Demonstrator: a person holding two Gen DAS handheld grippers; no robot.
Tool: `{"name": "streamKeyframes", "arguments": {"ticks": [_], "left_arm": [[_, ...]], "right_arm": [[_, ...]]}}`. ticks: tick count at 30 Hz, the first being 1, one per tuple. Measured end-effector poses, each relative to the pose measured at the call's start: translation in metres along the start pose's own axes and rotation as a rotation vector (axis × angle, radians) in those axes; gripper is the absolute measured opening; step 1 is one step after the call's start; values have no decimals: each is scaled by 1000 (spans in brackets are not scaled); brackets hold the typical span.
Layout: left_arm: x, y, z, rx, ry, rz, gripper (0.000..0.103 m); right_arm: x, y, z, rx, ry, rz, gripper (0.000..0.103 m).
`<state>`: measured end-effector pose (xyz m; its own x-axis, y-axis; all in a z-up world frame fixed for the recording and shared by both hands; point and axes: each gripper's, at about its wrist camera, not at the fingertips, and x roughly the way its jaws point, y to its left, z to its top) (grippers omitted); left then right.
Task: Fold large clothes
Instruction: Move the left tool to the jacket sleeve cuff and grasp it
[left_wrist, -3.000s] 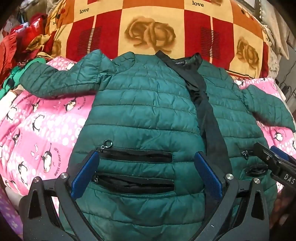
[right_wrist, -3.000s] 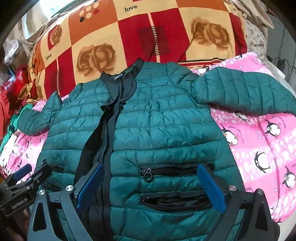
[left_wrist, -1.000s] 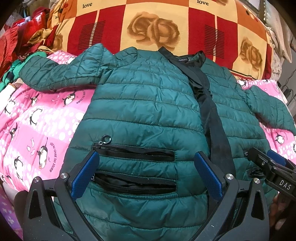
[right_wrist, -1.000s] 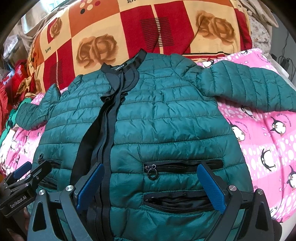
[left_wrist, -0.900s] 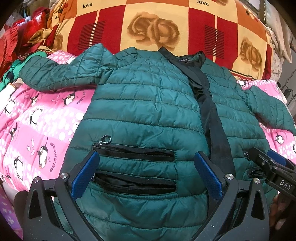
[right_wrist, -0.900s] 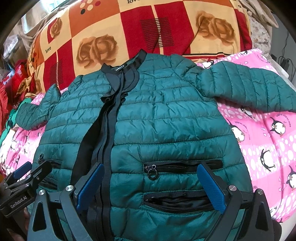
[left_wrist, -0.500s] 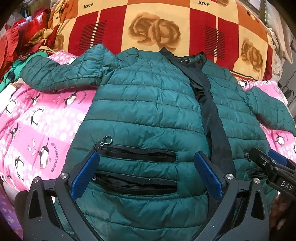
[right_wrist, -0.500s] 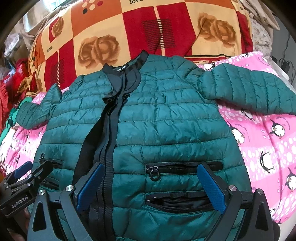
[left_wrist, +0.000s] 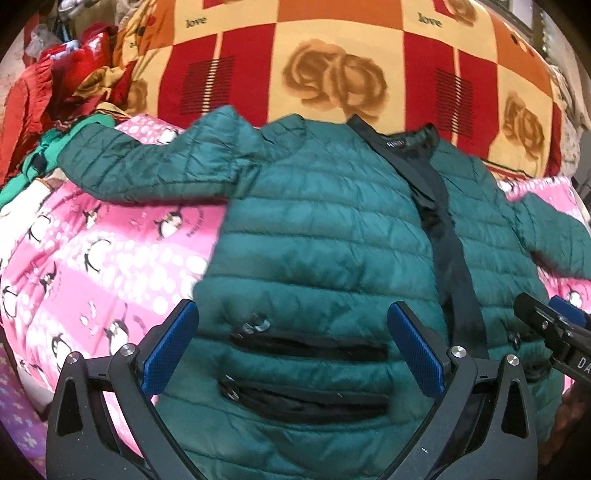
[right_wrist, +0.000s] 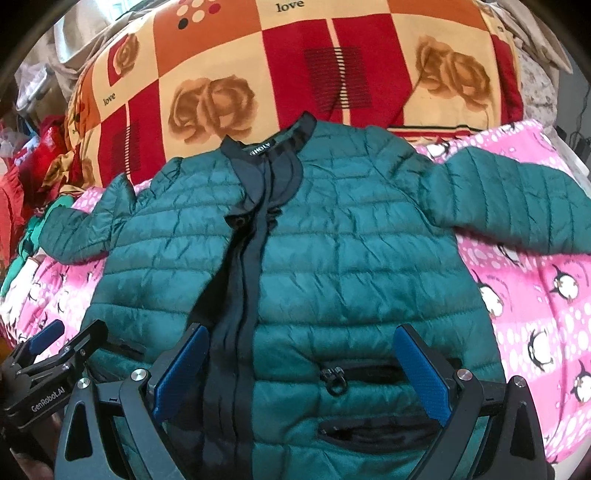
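A dark green quilted jacket (left_wrist: 325, 229) (right_wrist: 351, 251) lies face up and spread flat on a pink penguin blanket (left_wrist: 96, 258) (right_wrist: 546, 295), both sleeves stretched out sideways. Its black zipper band (right_wrist: 243, 266) runs down the middle, and zipped pockets sit near the hem. My left gripper (left_wrist: 291, 347) hovers open over the jacket's left pockets, nothing between its blue pads. My right gripper (right_wrist: 299, 369) hovers open over the right pockets beside the zipper band. Each gripper also shows at the edge of the other's view.
A red, orange and cream rose-patterned quilt (left_wrist: 332, 66) (right_wrist: 295, 66) is bunched up behind the collar. Red and green clothes (left_wrist: 55, 96) are piled at the far left. Cables (right_wrist: 576, 136) hang at the far right edge.
Both grippers have risen and shifted slightly, so the jacket sits lower and a bit smaller in view. The jacket lies as it did. Both grippers stay open.
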<state>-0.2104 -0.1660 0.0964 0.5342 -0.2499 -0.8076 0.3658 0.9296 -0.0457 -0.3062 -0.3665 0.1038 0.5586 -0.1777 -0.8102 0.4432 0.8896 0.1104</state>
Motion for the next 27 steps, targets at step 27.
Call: {"name": "streamKeyframes", "arguments": {"ticks": [27], "left_arm": [[50,156,77,-207,-40,242,102]], "right_arm": [[55,51,47,-52,21,90,99]]}}
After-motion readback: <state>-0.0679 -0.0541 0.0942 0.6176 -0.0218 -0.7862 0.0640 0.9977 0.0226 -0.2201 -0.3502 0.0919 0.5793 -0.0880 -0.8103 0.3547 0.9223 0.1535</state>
